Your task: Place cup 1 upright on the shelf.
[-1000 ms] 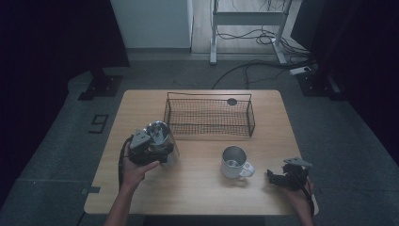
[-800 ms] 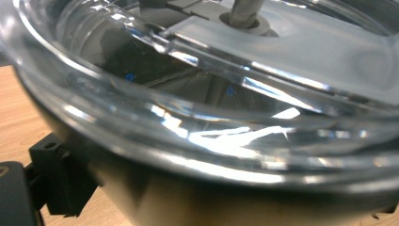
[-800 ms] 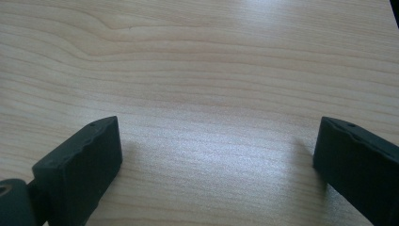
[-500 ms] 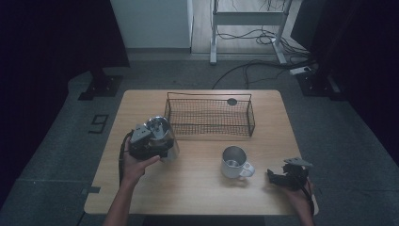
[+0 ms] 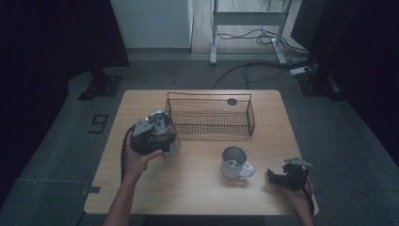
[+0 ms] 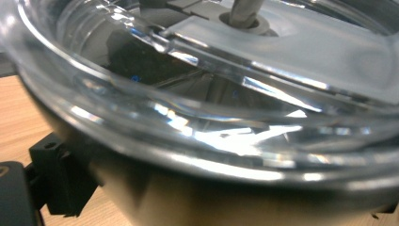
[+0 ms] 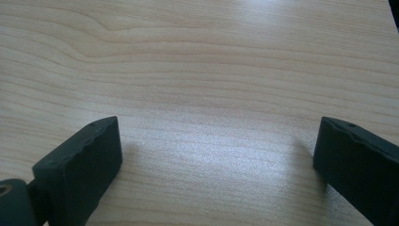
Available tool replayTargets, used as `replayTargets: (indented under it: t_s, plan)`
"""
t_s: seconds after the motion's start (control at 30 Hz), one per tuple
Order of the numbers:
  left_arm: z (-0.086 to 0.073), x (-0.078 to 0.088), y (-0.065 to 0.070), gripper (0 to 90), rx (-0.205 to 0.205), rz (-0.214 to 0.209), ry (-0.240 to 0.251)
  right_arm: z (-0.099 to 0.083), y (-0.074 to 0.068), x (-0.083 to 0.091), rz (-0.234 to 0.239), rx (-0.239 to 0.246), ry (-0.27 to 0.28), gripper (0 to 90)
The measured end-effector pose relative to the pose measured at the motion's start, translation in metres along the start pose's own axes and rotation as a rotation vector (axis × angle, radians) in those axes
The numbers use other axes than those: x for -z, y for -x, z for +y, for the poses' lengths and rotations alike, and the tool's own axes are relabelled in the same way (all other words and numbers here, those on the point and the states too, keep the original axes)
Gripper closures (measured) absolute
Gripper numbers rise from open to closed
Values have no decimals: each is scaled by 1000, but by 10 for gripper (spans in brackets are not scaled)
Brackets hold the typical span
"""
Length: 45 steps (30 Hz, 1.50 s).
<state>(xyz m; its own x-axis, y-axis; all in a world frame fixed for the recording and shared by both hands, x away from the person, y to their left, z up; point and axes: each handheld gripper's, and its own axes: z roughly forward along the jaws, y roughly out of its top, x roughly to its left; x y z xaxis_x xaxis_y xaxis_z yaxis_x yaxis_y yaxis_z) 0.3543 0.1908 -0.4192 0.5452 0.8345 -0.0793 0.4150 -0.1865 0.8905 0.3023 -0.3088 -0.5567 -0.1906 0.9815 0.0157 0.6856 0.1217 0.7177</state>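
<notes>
A shiny metal container (image 5: 164,131) with a clear lid (image 6: 211,117) hangs tilted above the left part of the wooden table (image 5: 188,193). My left gripper (image 5: 155,137) is shut on it, and one of its black fingers (image 6: 61,181) sits against the container's side. A steel mug (image 5: 234,162) stands upright right of centre, its handle turned to the right. My right gripper (image 5: 278,178) rests near the table's front right corner. Its jaws (image 7: 216,160) stand wide open over bare wood with nothing between them.
A black wire basket (image 5: 209,117) stands at the back middle of the table, just right of the held container. A small dark disc (image 5: 232,101) lies at its far rim. Dark floor with cables and stands surrounds the table.
My left hand has carried the container slightly away from the front edge and toward the basket. The right gripper and the mug have not moved.
</notes>
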Motion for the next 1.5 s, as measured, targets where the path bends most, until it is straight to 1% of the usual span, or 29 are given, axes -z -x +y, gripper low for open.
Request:
replayTargets:
  t_s: [0.17, 0.3, 0.67, 1.27, 1.37, 1.5]
  plan:
    - [5, -4, 0, 41, -6, -6, -5, 0, 0, 0, -2, -1, 0, 14]
    - [8, -6, -1, 41, 2, -8, 0, 0, 0, 0, -2, -1, 1, 14]
    - [17, -7, -1, 41, -4, -2, 0, 0, 0, 0, -3, -2, 1, 14]
    - [33, -10, -6, 41, 11, -1, 9, 0, 0, 0, -8, -6, 3, 18]
    - [35, -12, -6, 41, 11, 1, 8, 0, 0, 0, -8, -8, 2, 18]
    - [40, -15, -5, 41, -2, 4, 4, 0, 0, 0, -8, -8, 2, 18]
